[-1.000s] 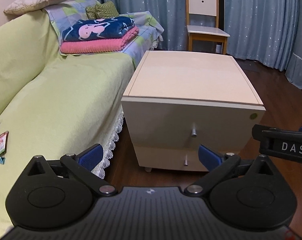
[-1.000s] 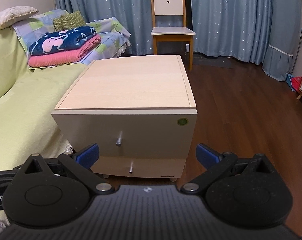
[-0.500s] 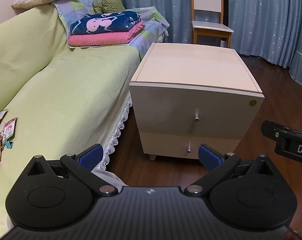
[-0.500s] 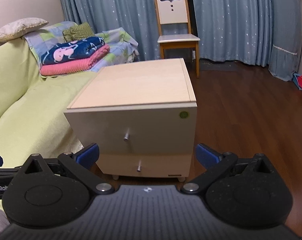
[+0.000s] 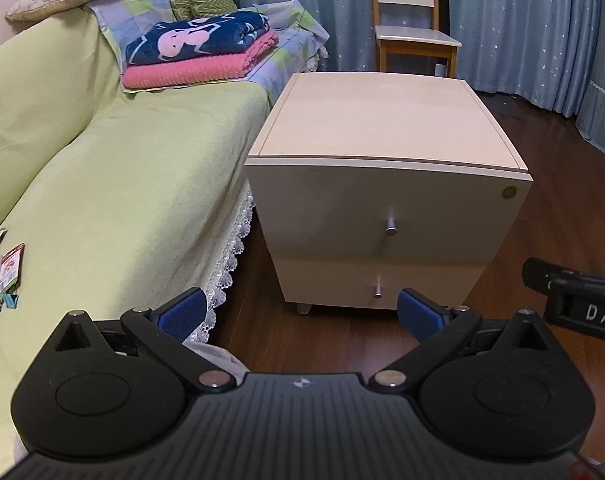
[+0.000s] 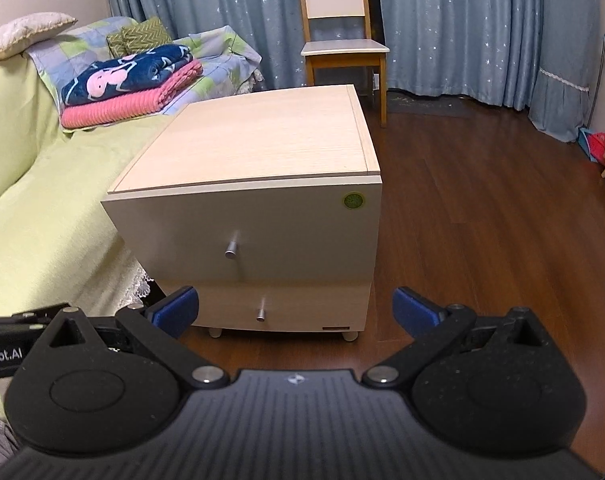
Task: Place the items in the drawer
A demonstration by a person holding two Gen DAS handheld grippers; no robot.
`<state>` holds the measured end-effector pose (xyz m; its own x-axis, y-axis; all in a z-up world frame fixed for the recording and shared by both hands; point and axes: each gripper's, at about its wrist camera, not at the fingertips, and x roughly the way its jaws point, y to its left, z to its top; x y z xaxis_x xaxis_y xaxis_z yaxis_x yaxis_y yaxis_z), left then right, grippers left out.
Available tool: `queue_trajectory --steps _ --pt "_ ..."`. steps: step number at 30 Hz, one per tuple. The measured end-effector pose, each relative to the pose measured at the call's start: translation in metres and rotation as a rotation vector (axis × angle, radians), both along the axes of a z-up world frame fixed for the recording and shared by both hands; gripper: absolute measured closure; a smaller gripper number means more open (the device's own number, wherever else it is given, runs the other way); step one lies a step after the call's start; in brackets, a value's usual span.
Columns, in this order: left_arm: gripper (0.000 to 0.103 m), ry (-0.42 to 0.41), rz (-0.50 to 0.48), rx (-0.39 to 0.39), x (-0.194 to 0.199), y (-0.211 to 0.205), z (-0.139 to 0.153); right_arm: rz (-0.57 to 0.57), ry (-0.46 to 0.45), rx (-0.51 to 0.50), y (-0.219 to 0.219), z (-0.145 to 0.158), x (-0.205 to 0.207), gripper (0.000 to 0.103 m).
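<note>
Both grippers — left (image 5: pixel 300 312), right (image 6: pixel 295 308), fingers apart, empty — now sit closer to the cabinet (image 6: pixel 262 184)

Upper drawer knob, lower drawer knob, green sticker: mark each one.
upper drawer knob (image 6: pixel 231 249), right wrist view, on its metal end.
lower drawer knob (image 6: pixel 261 313), right wrist view, on its round tip.
green sticker (image 6: pixel 353 201), right wrist view, on its centre.

Dim, warm indoor light, soft shadows, strong fisheye bending and dark corners at edges, slight blur throughout
</note>
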<state>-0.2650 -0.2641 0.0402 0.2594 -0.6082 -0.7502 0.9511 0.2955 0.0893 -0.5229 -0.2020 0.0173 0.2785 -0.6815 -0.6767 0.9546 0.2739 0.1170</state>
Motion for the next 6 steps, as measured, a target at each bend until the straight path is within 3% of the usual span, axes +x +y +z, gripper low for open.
queue_trajectory --steps 6 --pt "0.001 0.035 -0.026 0.008 0.003 -0.014 -0.006 -0.03 0.019 0.013 -0.009 -0.005 0.0 0.001"
